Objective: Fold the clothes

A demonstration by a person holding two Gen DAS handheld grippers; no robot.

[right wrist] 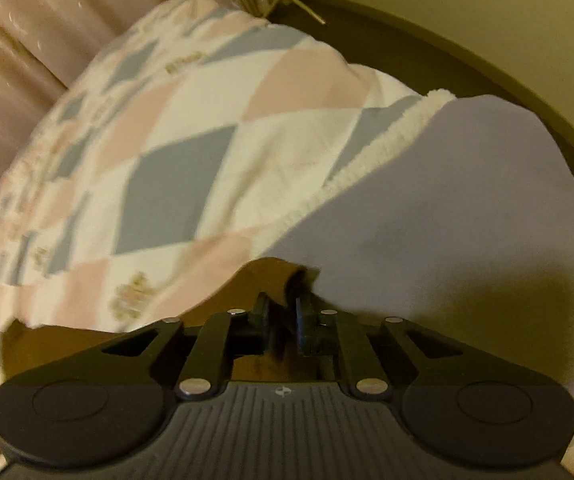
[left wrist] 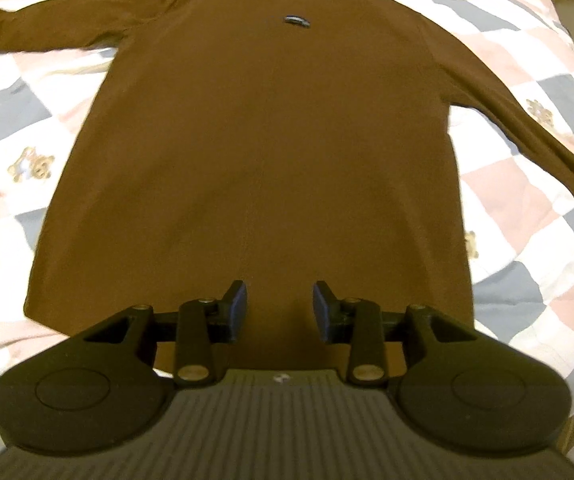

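A quilt patterned in pink, grey and white diamonds with small bear motifs (left wrist: 19,120) covers the bed and fills most of both views. In the right wrist view its fringed white edge runs diagonally across a plain lavender-grey sheet (right wrist: 467,200), with pleated pink curtains (right wrist: 15,40) behind and a pale wall above a dark baseboard to the right.

On the quilt lies the brown long-sleeved shirt (left wrist: 263,140), spread flat with its body running straight away from the left camera. Its collar end is far from the camera, the hem near it. One sleeve stretches out to the upper left; the other slants down toward the right edge of the picture. A small dark label or patch (left wrist: 297,21) sits high on the chest, too blurred to read.

The left gripper (left wrist: 280,312) points steeply down over the hem area of the shirt. Its two black fingers with blue pads (left wrist: 240,304) stand spread apart, with bare brown cloth showing in the gap; neither pad pinches any fabric, and I cannot tell whether the tips touch the cloth.

The right gripper (right wrist: 283,316) sits at the boundary of quilt and sheet. Its fingers are close together with only a narrow gap, and a fold of brown shirt fabric, apparently a sleeve end (right wrist: 275,276), runs between them. The view is blurred, so I cannot tell whether the pads (right wrist: 299,322) press on the cloth.
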